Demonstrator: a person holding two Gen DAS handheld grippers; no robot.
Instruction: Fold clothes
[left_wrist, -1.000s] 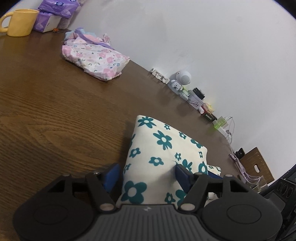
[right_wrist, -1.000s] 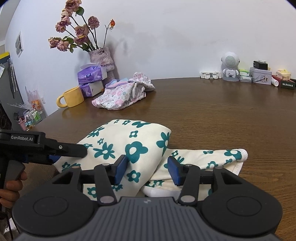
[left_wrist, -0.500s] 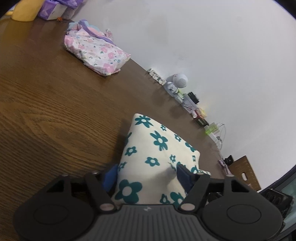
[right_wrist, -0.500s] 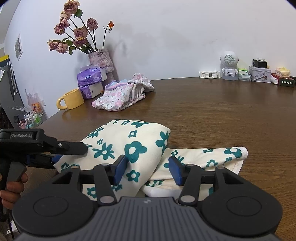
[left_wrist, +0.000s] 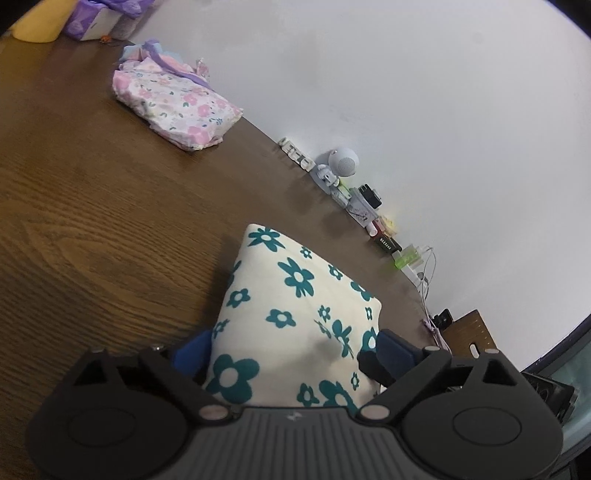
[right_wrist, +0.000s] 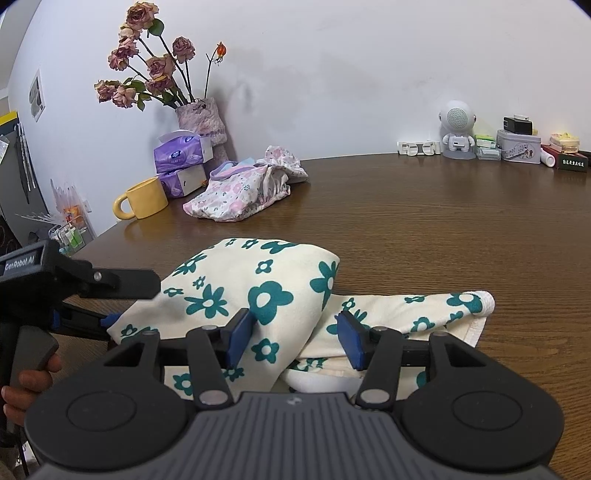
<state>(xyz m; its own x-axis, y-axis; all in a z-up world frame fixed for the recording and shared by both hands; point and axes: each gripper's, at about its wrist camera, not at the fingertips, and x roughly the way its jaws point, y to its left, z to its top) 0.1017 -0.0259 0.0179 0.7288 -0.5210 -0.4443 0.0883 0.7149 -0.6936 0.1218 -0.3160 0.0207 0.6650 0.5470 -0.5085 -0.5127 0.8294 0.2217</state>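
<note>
A brown table (right_wrist: 424, 221) held the cloth (right_wrist: 236, 284) near its front edge. Left gripper (left_wrist: 291, 350) and right gripper (right_wrist: 293, 332) stood wide open around it, gripping nothing. Best to close gently on matching edges.

A dark brown wooden table (right_wrist: 424, 221) with a strong grain runs up to a plain white wall (right_wrist: 332, 74). Soft, even light falls on both, and the tabletop shows a dull sheen near its far edge. At the far left corner of the table the wall turns, and a small pale frame (right_wrist: 36, 95) hangs on that side wall. Beyond the table's right end, in the left wrist view, a brown wooden board (left_wrist: 467, 332) with slots leans low against the wall.
</note>
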